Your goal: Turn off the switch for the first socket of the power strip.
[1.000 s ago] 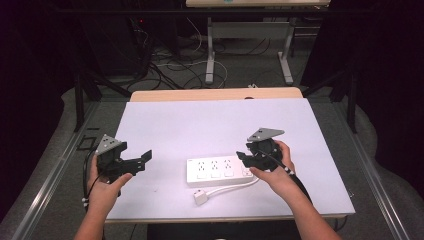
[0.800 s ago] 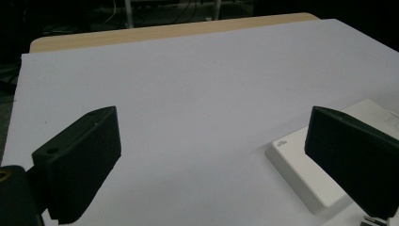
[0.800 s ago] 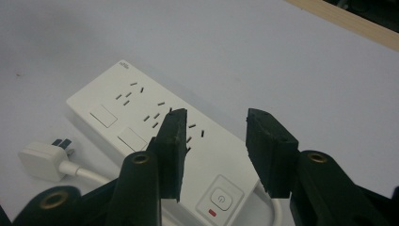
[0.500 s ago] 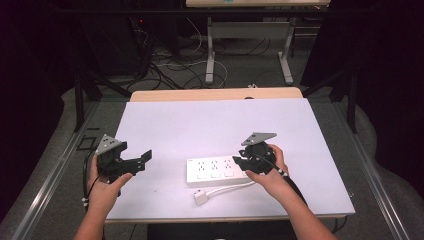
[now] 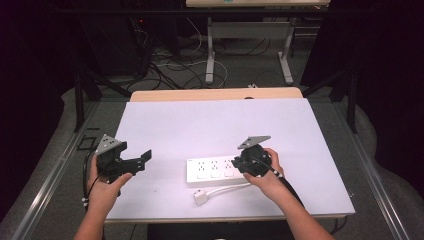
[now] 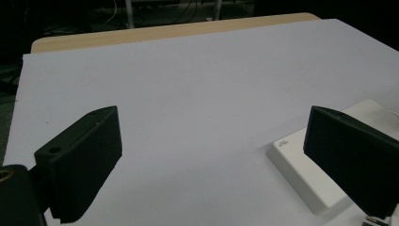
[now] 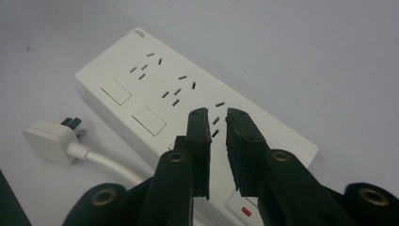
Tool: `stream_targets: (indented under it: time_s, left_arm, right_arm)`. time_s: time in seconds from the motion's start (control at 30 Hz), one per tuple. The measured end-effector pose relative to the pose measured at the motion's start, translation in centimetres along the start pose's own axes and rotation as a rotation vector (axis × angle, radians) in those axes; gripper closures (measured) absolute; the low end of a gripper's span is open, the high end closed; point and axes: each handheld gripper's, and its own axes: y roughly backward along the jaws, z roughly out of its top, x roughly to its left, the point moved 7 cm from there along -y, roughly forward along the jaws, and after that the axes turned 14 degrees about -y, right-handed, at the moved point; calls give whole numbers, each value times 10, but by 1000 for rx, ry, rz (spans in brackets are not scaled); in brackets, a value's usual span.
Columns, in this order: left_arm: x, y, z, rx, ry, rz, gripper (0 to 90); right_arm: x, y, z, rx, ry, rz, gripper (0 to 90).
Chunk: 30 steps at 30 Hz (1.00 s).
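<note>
A white power strip (image 5: 215, 169) with three socket groups lies flat on the white table (image 5: 210, 125); the right gripper view shows its sockets and switches (image 7: 155, 89). Its white cable runs along the front to a loose plug (image 5: 200, 196), which lies unplugged (image 7: 47, 138). My right gripper (image 5: 239, 164) hovers over the strip's right end, jaws almost together with a thin gap and nothing between them (image 7: 217, 117). My left gripper (image 5: 140, 161) is held at the table's left, wide open and empty (image 6: 211, 160), with the strip's left end (image 6: 306, 174) off to its right.
A wooden board edge (image 5: 215, 94) borders the table's far side. Beyond it are desk legs and cables on the floor (image 5: 200, 65). Metal rails (image 5: 45, 185) run along both sides of the table.
My right gripper has moved left and down onto the strip's right end. The left gripper, strip and plug have stayed put.
</note>
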Motion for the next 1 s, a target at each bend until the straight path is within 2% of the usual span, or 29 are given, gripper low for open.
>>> stream_targets:
  time_s: [0.23, 0.27, 0.5, 0.67, 0.77, 0.87, 1.0]
  left_arm:
    - [0, 0, 0, -2, 1, -1, 49]
    - [0, 0, 0, -1, 0, -2, 50]
    - [0, -1, 0, -2, -1, -1, 51]
    - [1, 0, 0, 0, 0, -1, 52]
    - [1, 0, 0, 0, 0, -1, 52]
    - [0, 0, 0, 0, 0, -1, 52]
    - [0, -1, 0, -1, -2, -1, 53]
  right_arm:
    - [3, -8, -4, 13, -1, 11, 843]
    - [3, -12, -4, 4, 11, 15, 856]
    - [7, -16, -8, 39, 12, 27, 900]
    - [11, -21, -10, 37, 13, 31, 900]
    - [12, -25, -10, 34, 38, 36, 900]
    - [14, -26, -13, 58, 31, 38, 900]
    - [17, -31, -15, 55, 31, 38, 900]
